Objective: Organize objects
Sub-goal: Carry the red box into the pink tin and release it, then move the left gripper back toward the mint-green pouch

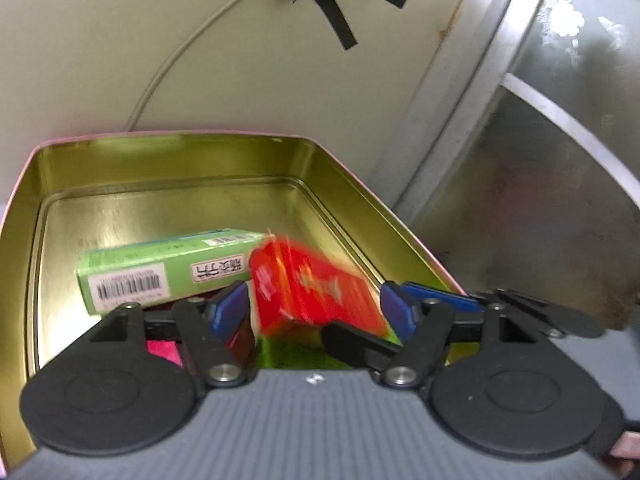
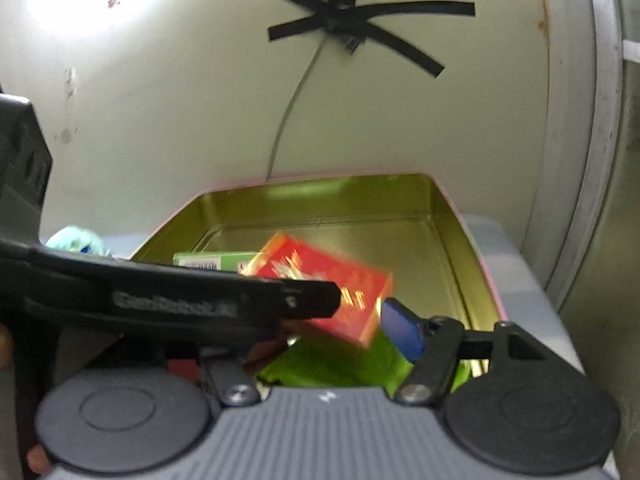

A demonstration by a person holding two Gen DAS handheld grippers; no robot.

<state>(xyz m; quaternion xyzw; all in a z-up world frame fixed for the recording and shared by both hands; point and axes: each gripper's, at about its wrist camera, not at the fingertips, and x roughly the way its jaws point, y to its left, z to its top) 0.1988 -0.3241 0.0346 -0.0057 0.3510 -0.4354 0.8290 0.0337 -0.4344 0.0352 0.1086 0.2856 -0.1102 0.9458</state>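
The red box [image 1: 316,288] sits blurred and tilted between the left gripper's [image 1: 316,308] spread fingers, over the tin [image 1: 176,184], seemingly unheld. It could tumble crooked onto the green box [image 1: 160,268] just ahead-left. The right gripper's [image 2: 360,320] state I cannot tell.

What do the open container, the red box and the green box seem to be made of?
Container: likely tin-plated metal, glossy gold inside, judging by mirror-like reflections and a pressed ridge around the floor; its rim looks pink. Red box: probably printed cardboard with shiny gold print, though it is motion-blurred. Green box: matte printed cardboard with white barcode labels.
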